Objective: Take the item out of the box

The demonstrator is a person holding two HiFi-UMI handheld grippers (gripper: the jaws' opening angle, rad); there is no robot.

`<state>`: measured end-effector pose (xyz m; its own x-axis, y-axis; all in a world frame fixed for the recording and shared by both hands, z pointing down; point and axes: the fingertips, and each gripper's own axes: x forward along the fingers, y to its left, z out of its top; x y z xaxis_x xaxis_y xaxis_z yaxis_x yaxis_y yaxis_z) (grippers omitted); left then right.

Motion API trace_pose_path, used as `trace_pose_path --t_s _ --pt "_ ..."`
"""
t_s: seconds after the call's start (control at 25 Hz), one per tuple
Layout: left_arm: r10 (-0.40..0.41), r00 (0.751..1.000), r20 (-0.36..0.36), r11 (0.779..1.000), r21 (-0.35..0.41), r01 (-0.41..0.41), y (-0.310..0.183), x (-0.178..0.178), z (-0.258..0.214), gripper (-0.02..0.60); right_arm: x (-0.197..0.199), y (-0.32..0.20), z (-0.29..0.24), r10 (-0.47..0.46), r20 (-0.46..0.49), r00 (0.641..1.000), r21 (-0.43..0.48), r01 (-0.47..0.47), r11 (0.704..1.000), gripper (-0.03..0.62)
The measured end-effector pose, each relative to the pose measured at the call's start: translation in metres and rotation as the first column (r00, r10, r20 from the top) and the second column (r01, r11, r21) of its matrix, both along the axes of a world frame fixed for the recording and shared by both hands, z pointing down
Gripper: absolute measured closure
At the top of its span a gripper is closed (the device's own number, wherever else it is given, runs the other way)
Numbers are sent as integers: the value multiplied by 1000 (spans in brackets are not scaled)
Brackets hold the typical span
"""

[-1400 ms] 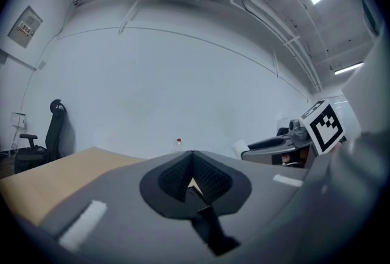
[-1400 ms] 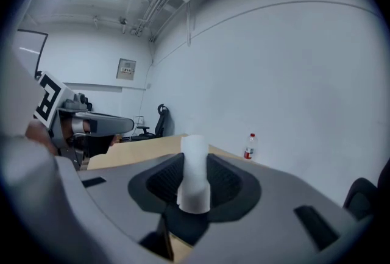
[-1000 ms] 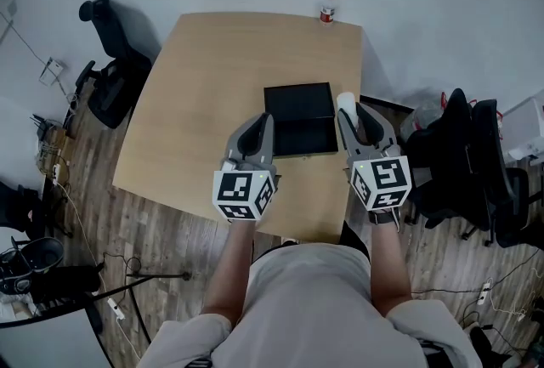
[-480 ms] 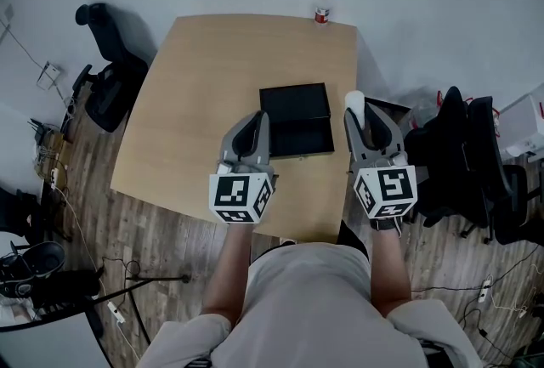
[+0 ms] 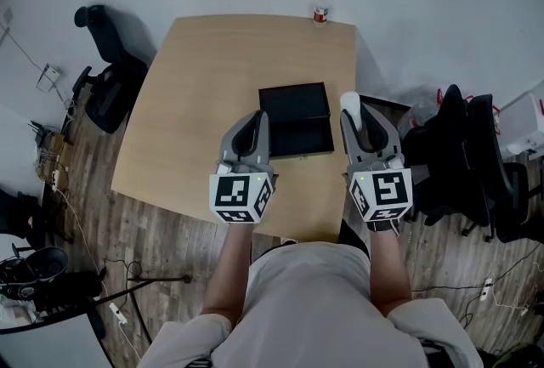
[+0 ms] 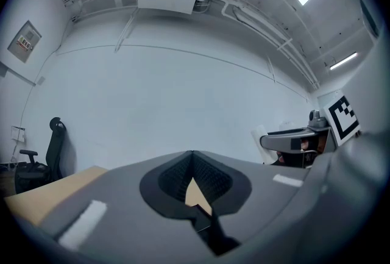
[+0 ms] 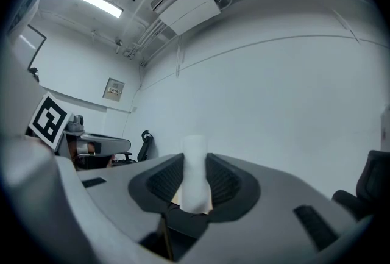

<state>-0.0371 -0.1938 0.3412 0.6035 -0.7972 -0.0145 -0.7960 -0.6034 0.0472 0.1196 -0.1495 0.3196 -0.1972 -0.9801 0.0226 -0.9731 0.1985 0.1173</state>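
The wooden table (image 5: 212, 77) and the black box (image 5: 296, 107) have not moved, and the right tool (image 5: 354, 108) has edged slightly toward the box. The left tool (image 5: 257, 121) is closed on nothing. The right tool stands wide, clamping a white cylinder (image 7: 195, 166) held clear beside the box's right edge.

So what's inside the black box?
Only dark interior shows in the black box; its left edge is partly covered by the left gripper. The white cylinder is in the right gripper.
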Motion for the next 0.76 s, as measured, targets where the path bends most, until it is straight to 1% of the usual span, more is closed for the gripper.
trace_pose_path --t_s 0.76 --pt "0 1000 -8 1000 -11 0 -4 -4 7 575 -11 -4 9 -7 8 1000 -16 7 1000 485"
